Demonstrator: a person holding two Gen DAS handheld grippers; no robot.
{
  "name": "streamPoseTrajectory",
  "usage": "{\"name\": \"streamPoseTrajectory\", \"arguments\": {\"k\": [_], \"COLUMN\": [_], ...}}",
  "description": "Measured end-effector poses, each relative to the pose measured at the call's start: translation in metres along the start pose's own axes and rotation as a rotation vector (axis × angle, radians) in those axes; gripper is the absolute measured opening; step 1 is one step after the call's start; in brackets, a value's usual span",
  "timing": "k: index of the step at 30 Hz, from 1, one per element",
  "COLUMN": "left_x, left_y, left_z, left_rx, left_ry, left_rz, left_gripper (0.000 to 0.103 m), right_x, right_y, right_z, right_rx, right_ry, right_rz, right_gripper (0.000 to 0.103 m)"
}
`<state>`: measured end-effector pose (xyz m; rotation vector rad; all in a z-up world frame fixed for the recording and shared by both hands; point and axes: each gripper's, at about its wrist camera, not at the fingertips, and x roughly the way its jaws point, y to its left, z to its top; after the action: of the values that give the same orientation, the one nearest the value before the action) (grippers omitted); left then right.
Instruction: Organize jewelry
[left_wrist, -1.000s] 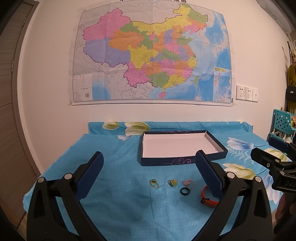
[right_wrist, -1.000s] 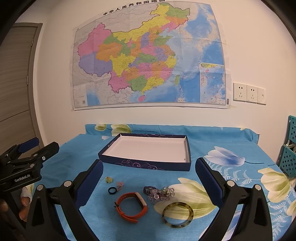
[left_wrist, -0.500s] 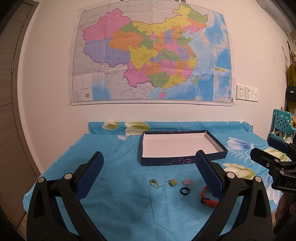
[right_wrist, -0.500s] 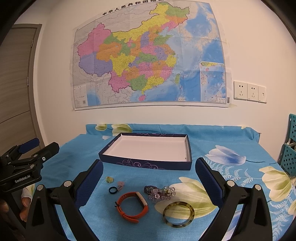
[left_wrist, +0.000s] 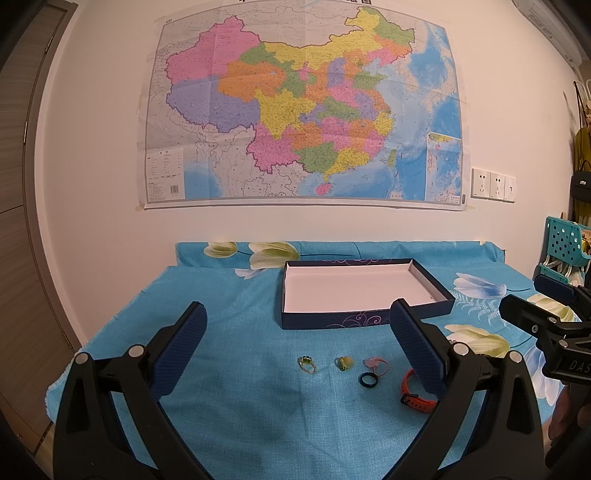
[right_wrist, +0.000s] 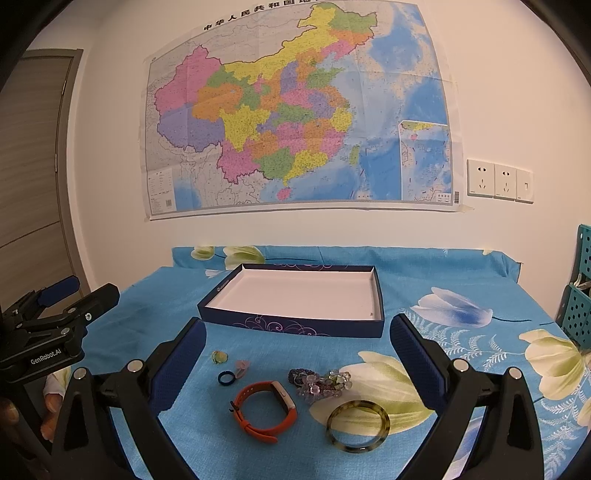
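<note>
Nearest the cameras, both grippers are hanging above the front of the table with nothing between their fingers: the left gripper (left_wrist: 297, 341) is spreading its jaws wide, and the right gripper (right_wrist: 297, 358) is doing the same. Just beyond the right gripper's fingers, a mottled bangle (right_wrist: 358, 425) is lying flat on the blue flowered cloth (right_wrist: 461, 291), with an orange watch band (right_wrist: 264, 411) lying beside it on its left, the two apart. Slightly farther back, a cluster of clear and purple beads (right_wrist: 319, 380) is sitting between them. Left of the beads, a dark blue ring (right_wrist: 226, 377) is resting close to a pink ring (right_wrist: 242, 366), and a yellow-green ring (right_wrist: 219, 356) is lying a little farther off. In the left wrist view, a green-stoned ring (left_wrist: 306, 363) is lying at the left end of this row, apart from the others. Behind all the jewelry, an open box (right_wrist: 295, 325) with dark blue sides and a white floor is sitting mid-table, with nothing showing inside it. On the wall behind, a large coloured map (right_wrist: 295, 114) is hanging.
</note>
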<state>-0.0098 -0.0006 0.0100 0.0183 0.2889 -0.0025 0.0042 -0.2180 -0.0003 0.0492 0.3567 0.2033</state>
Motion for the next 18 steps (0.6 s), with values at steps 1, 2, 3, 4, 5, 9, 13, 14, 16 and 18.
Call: {"name": "streamPoseTrajectory", "arguments": {"k": [1, 2, 3, 4, 5, 9, 13, 14, 16, 18], "left_x": [-0.0011, -0.001, 0.0, -0.0002, -0.0003, -0.0006, -0.0003, 0.0001, 0.0002, 0.0002], "left_y": [-0.0001, -0.0002, -0.0001, 0.0, 0.0, 0.0, -0.0002, -0.0001, -0.0003, -0.0004], "left_z": [0.0008, 0.0008, -0.0001, 0.0, 0.0002, 0.0003, -0.0002, -0.0004, -0.0005, -0.0005], "left_rx": [0.001, 0.002, 0.001, 0.0, 0.001, 0.001, 0.002, 0.001, 0.001, 0.001], "left_ry": [0.001, 0.001, 0.0, 0.0, 0.0, 0.0, 0.0, 0.0, 0.0, 0.001], "left_rz": [0.0, 0.0, 0.001, 0.0, 0.0, 0.0, 0.001, 0.0, 0.001, 0.0], "left_gripper": [0.097, 0.097, 0.097, 0.097, 0.097, 0.097, 0.097, 0.097, 0.097, 0.097], "right_x": [0.0, 0.0001, 0.0002, 0.0, 0.0002, 0.0001, -0.0012, -0.0017, -0.0021, -0.0022], "right_y": [0.0, -0.0001, 0.0001, -0.0001, 0.0009, 0.0007, -0.0016, -0.0021, -0.0022, -0.0021], "right_z": [0.0001, -0.0005, -0.0004, -0.0004, -0.001, -0.0012, -0.0008, -0.001, -0.0008, -0.0008], "right_rx": [-0.001, 0.001, 0.001, 0.001, 0.003, 0.004, 0.007, 0.008, 0.008, 0.009], "right_ry": [-0.001, -0.002, 0.0, -0.001, -0.002, -0.001, -0.004, -0.005, -0.007, -0.007], "right_rz": [0.0, 0.001, 0.0, -0.001, 0.0, 0.001, 0.002, 0.004, 0.002, 0.003], "right_gripper": [0.096, 0.096, 0.096, 0.096, 0.096, 0.096, 0.096, 0.096, 0.096, 0.096]}}
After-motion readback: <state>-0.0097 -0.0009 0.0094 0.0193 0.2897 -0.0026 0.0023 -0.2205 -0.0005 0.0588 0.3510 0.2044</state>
